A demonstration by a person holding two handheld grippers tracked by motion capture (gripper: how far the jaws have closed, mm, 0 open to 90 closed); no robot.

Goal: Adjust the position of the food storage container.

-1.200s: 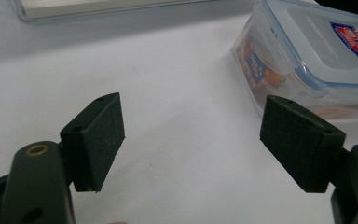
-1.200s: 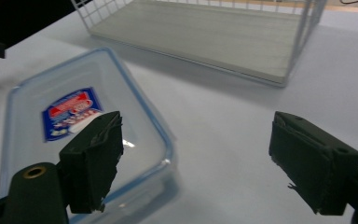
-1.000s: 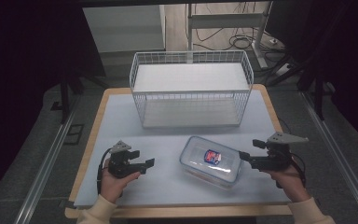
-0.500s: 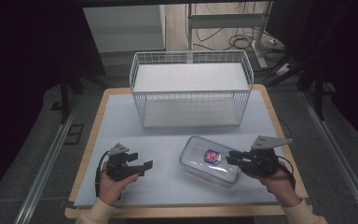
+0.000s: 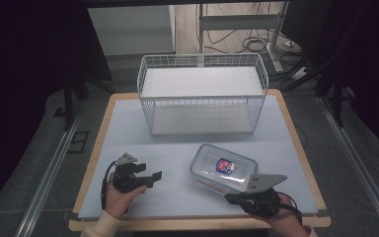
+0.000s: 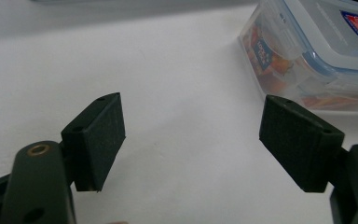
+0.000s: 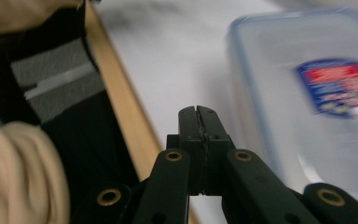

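The right gripper view blurs the plastic container (image 7: 307, 93) and its label.

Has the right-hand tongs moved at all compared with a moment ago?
Yes. The right tongs have slid from beside the clear plastic lidded container toward the table's near wooden edge, and they have just closed on nothing.

No word or number can be read anywhere. The clear plastic box (image 5: 223, 169) carries a red-and-blue label (image 5: 225, 165) on its lid — its print is too small and blurred to make out. A smaller printed label (image 6: 262, 49) sits on the box's side — perhaps lettering, unreadable.
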